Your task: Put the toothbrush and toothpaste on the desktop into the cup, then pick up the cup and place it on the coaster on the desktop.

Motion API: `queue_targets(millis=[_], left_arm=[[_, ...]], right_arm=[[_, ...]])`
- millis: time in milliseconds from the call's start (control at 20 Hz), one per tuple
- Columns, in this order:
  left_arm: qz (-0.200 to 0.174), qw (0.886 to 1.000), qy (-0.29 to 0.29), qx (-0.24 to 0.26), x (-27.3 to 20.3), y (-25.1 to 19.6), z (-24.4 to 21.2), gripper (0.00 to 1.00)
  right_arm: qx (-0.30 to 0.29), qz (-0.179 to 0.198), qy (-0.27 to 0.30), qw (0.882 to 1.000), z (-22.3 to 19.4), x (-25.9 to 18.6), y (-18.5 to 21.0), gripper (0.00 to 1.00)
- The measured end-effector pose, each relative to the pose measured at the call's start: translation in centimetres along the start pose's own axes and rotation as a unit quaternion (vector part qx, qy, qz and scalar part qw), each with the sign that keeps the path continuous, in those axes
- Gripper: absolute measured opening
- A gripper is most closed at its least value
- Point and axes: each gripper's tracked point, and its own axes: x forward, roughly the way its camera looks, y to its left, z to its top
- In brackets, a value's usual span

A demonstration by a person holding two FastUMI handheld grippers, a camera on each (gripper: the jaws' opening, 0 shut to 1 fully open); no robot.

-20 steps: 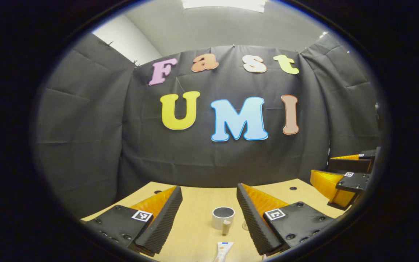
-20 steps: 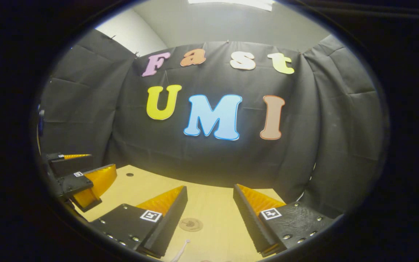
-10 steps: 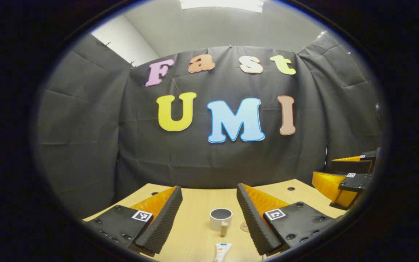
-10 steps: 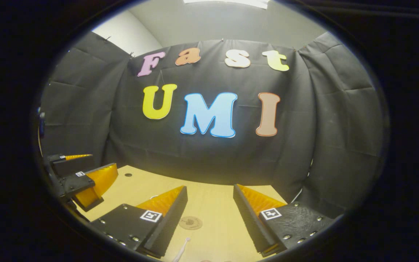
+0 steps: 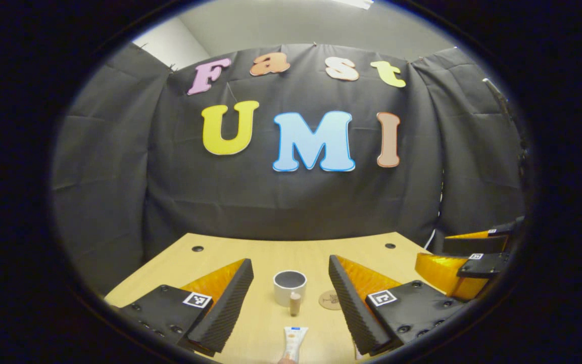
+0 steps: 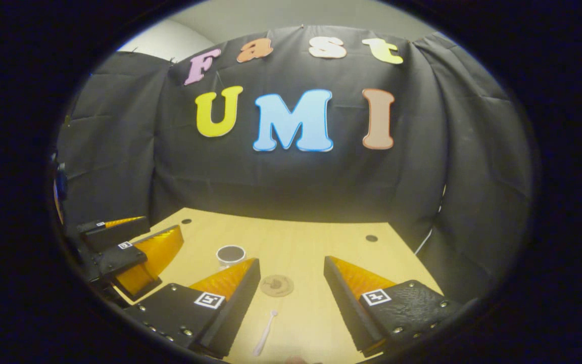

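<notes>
Left gripper view: left gripper (image 5: 291,303) above the table (image 5: 210,263), jaws wide, nothing between them. Nearest, the toothpaste (image 5: 293,341) lies flat on the table low between its 2 fingers, cap (image 5: 295,303) end pointing away toward the cup. Just past the cap stands the cup (image 5: 289,286), upright, open mouth up, nothing visible inside. Coaster (image 5: 329,300) flat on the table just right of the cup, partly hidden by the right finger. Right gripper (image 5: 465,260) off to the far right, above the table edge.

Right gripper view: right gripper (image 6: 291,298) also spread wide, holding nothing. Toothbrush (image 6: 264,332) lies on the table low between its fingers, slightly left of centre. Coaster (image 6: 276,285) just beyond it, bare. Cup (image 6: 231,255) farther, behind the left finger. Left gripper (image 6: 134,250) at the far left, open too.
</notes>
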Motion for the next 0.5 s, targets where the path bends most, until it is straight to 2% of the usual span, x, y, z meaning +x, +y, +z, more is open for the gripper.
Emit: queue_targets(millis=[250,400,500], left_arm=[[-0.014,0.996,0.085,0.007,2.1,-0.3,-5.5,0.94],[-0.032,0.987,0.155,0.009,3.1,-0.4,-9.9,0.96],[-0.039,0.979,0.201,0.005,3.7,-0.3,-12.7,0.94]], right_arm=[[0.023,0.028,0.104,0.994,-5.0,2.0,1.5,0.84],[0.041,0.027,0.151,0.987,-7.3,3.3,1.6,0.82],[0.052,0.020,0.181,0.982,-8.9,3.9,1.6,0.84]])
